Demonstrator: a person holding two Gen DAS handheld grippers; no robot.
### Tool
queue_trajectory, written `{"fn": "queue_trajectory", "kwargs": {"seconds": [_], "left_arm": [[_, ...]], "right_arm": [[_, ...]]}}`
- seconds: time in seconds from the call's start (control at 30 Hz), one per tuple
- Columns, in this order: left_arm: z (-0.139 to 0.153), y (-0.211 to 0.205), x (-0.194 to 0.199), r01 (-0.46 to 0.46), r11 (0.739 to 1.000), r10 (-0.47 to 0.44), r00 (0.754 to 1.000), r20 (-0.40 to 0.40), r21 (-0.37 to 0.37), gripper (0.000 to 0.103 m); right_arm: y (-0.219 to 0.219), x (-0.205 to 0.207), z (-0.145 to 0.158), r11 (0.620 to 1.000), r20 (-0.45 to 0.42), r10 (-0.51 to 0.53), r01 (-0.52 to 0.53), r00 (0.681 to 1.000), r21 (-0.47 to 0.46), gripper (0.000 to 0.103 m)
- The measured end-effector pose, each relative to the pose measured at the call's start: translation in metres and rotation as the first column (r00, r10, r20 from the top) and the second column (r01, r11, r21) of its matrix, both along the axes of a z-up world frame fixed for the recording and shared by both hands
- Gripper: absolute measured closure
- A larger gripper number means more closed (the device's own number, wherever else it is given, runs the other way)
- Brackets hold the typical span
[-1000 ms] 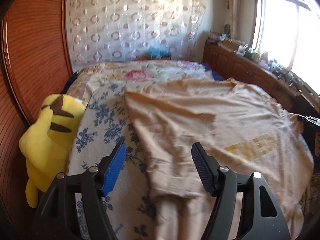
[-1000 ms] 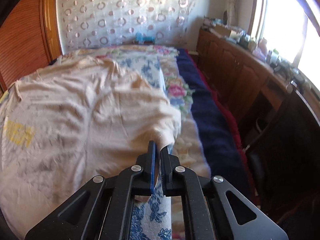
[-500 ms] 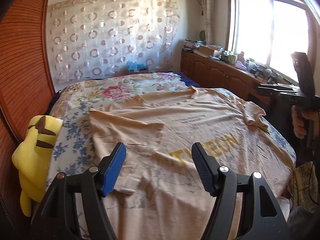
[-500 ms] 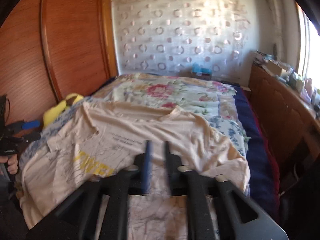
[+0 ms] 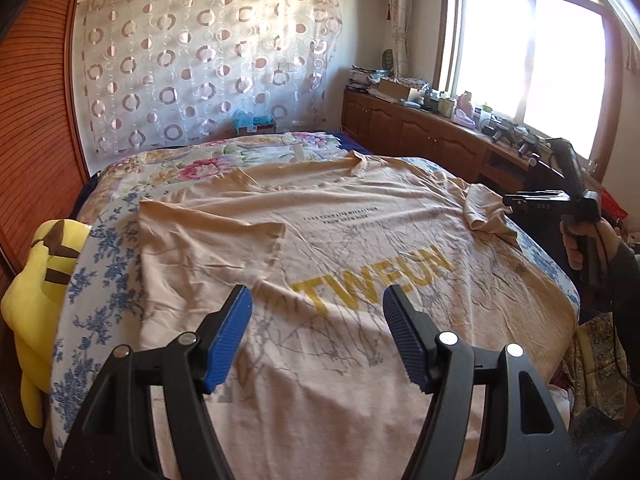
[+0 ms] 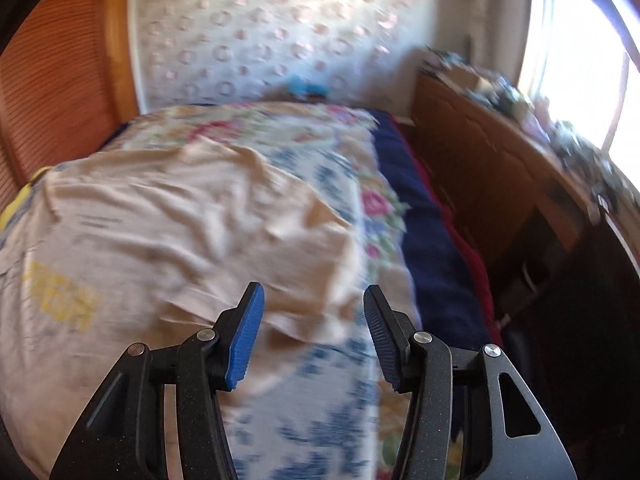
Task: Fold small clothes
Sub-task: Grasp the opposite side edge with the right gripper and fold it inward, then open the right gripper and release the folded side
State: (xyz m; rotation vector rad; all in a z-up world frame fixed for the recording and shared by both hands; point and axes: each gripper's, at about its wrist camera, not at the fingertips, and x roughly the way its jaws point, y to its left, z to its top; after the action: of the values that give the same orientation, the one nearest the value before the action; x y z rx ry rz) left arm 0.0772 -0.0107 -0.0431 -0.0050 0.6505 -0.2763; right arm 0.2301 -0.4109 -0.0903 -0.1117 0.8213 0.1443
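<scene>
A beige T-shirt [image 5: 360,240] lies spread face up across the bed [image 5: 100,292], its left sleeve folded in. The left claw [image 5: 316,336] hovers released above its hem. The right claw [image 6: 312,332], also released and empty, hangs over the shirt's right edge.

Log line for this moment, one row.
stage: sleeves folding | shirt: flat on bed, left sleeve folded in | left claw: open, empty | right claw: open, empty

"TWEUN" on shirt [image 5: 360,240] (small print illegible)
</scene>
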Motion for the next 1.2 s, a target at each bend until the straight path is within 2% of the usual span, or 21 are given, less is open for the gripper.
{"fn": "queue_trajectory", "kwargs": {"seconds": [0.27, 0.4, 0.5, 0.57, 0.6, 0.63, 0.67, 0.77, 0.87, 1.03, 1.13, 1.17, 1.2], "left_arm": [[-0.005, -0.009, -0.001, 0.015, 1.000, -0.015, 1.000, -0.016, 0.006, 0.034], [-0.006, -0.009, -0.002, 0.015, 1.000, -0.015, 1.000, -0.019, 0.006, 0.034], [-0.007, -0.009, -0.002, 0.015, 1.000, -0.015, 1.000, -0.019, 0.005, 0.034], [-0.008, -0.009, -0.002, 0.014, 1.000, -0.014, 1.000, -0.021, 0.003, 0.034], [-0.009, -0.009, -0.002, 0.013, 1.000, -0.013, 1.000, -0.023, 0.003, 0.034], [-0.010, -0.009, -0.002, 0.013, 1.000, -0.013, 1.000, -0.025, 0.001, 0.034], [-0.010, -0.009, -0.001, 0.012, 1.000, -0.012, 1.000, -0.026, 0.001, 0.034], [-0.011, -0.008, -0.002, 0.011, 1.000, -0.011, 1.000, -0.028, -0.001, 0.034], [-0.011, -0.007, -0.001, 0.009, 1.000, -0.009, 1.000, -0.030, -0.005, 0.034], [-0.011, -0.007, -0.002, 0.009, 1.000, -0.010, 1.000, -0.030, -0.009, 0.034], [-0.011, -0.006, -0.002, 0.007, 1.000, -0.007, 0.999, -0.032, -0.010, 0.034], [-0.011, -0.006, -0.002, 0.007, 1.000, -0.007, 0.999, -0.032, -0.011, 0.034], [-0.011, -0.006, -0.003, 0.006, 1.000, -0.006, 0.999, -0.033, -0.013, 0.034]], "right_arm": [[-0.012, 0.014, -0.016, 0.997, -0.057, -0.030, 0.034, 0.998, 0.068, 0.050], [-0.007, 0.021, -0.013, 0.995, -0.047, -0.011, 0.015, 0.999, 0.102, 0.050], [0.000, 0.023, -0.008, 0.996, -0.031, 0.002, 0.001, 1.000, 0.084, 0.051], [0.006, 0.024, -0.007, 0.997, -0.029, 0.019, -0.017, 0.999, 0.071, 0.064], [0.010, 0.027, -0.008, 0.998, -0.036, 0.027, -0.025, 0.999, 0.057, 0.079], [0.013, 0.029, -0.008, 0.999, -0.041, 0.036, -0.034, 0.999, 0.043, 0.099], [0.017, 0.030, -0.008, 0.998, -0.047, 0.053, -0.051, 0.997, 0.032, 0.102], [0.025, 0.028, 0.001, 0.996, -0.021, 0.085, -0.084, 0.996, 0.031, 0.103], [0.039, 0.025, 0.025, 0.989, 0.028, 0.131, -0.132, 0.991, 0.066, 0.103], [0.090, 0.024, 0.066, 0.964, 0.095, 0.244, -0.251, 0.965, 0.083, 0.103], [0.126, 0.032, 0.080, 0.945, 0.088, 0.302, -0.310, 0.949, 0.103, 0.103], [0.138, 0.036, 0.082, 0.931, 0.070, 0.332, -0.339, 0.941, 0.135, 0.103], [0.148, 0.039, 0.082, 0.921, 0.057, 0.354, -0.359, 0.933, 0.151, 0.100]]}}
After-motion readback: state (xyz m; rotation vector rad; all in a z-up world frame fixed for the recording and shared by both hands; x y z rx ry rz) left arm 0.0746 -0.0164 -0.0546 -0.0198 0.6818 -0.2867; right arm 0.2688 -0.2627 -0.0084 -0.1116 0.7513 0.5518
